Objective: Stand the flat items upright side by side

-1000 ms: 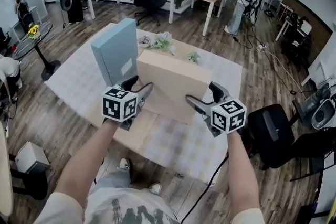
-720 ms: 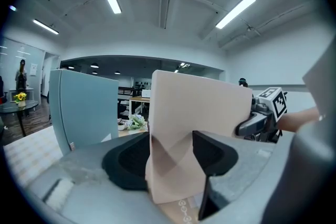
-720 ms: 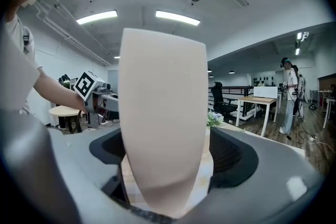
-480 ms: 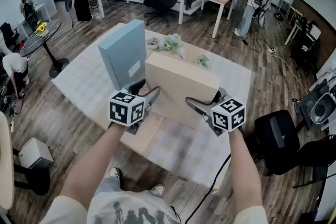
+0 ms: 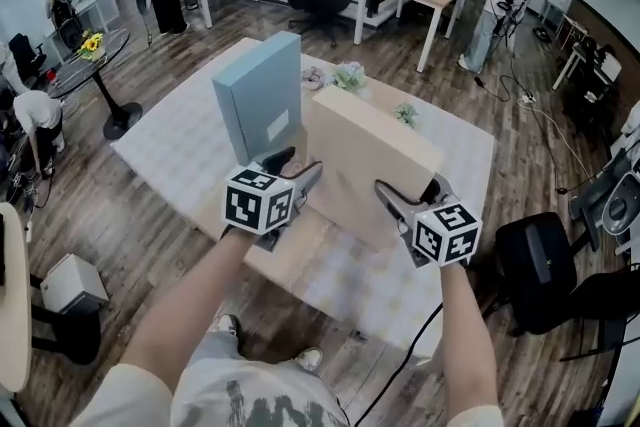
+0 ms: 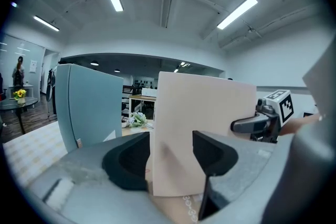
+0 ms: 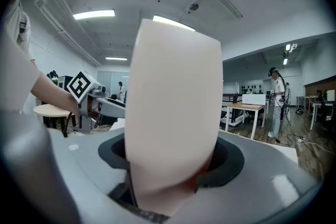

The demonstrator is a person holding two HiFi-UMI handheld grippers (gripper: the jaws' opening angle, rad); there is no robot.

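Note:
A flat beige box (image 5: 370, 165) is tipped up on its long edge on the wooden table (image 5: 290, 250), just right of a blue-grey box (image 5: 262, 105) that stands upright. My left gripper (image 5: 300, 165) clamps the beige box's near left corner; in the left gripper view the box (image 6: 205, 128) sits between both pads of that gripper (image 6: 170, 157). My right gripper (image 5: 408, 190) holds the near right corner. Its jaws are closing, and the box (image 7: 173, 113) fills the gap between them (image 7: 172, 165). The blue-grey box (image 6: 86, 107) stands free at the left.
Small flower bunches (image 5: 348, 75) lie on the table behind the boxes. A pale checked rug (image 5: 170, 145) spreads under the table. A black chair (image 5: 540, 275) stands close at the right, and a white box (image 5: 65, 285) sits on the floor at the left. People stand at desks farther back.
The beige box has stayed in both grippers and now leans up steeper, closer to the blue-grey box. The whole view has shifted right.

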